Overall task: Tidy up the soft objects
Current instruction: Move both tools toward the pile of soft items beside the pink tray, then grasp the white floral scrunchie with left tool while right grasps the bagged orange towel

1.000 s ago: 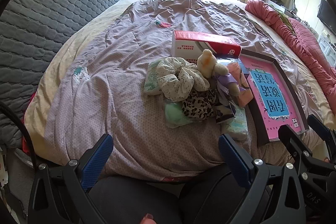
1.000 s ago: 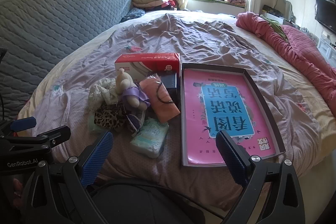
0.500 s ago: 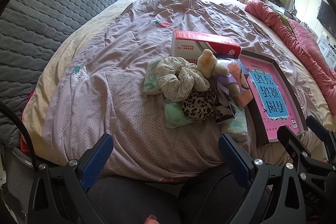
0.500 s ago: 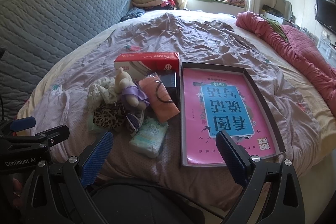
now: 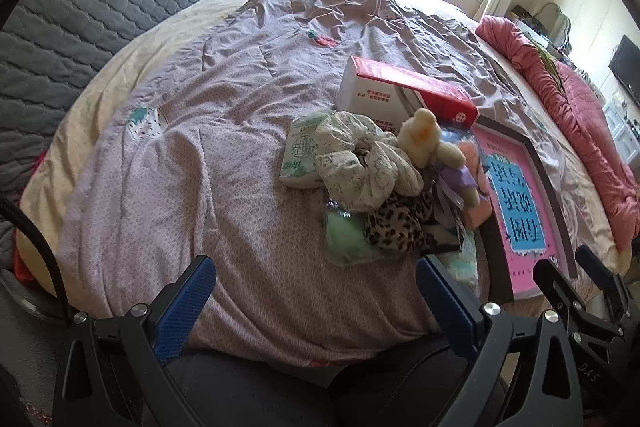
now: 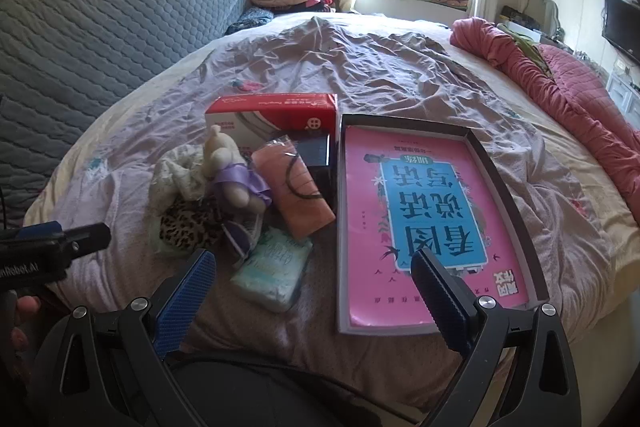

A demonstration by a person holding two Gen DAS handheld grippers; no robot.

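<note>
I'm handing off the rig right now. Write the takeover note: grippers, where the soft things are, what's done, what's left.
Left gripper: open, empty, held short of the pile.
Right gripper: open, empty, near the bed's front edge.
Pile on the purple bedspread: cream scrunchie, leopard scrunchie, plush toy, tissue packs, pink cloth, all left of the pink-lined open box, in front of the red-and-white carton.
Done: nothing sorted, as far as the views show.
Left: all soft items; likely into the box.
</note>
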